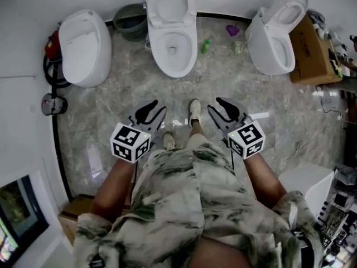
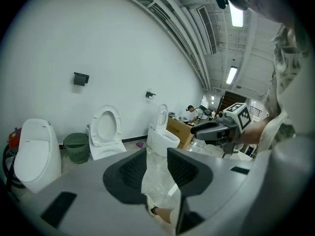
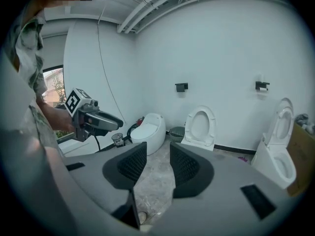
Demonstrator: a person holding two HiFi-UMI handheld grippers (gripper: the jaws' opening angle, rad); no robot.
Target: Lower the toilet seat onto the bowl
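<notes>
You're facing the middle toilet from well back, and nothing on it has been touched — this is the approach, not the lowering. Its seat stands raised against the wall behind the bowl.

Your left gripper and right gripper hover side by side over the marble floor in front of that toilet, well short of it. Each has its jaws spread wide with only floor between the pads, so neither holds anything.

The right-hand toilet beside the middle one has its seat up too, but the middle one lies straight ahead, so I take it as yours.

Next, step in and bring one gripper to the seat's top edge, farthest from you. Catch that edge, tip it toward you, and guide it down onto the bowl rather than letting it drop. Mind the green basket just left of the middle toilet.
</notes>
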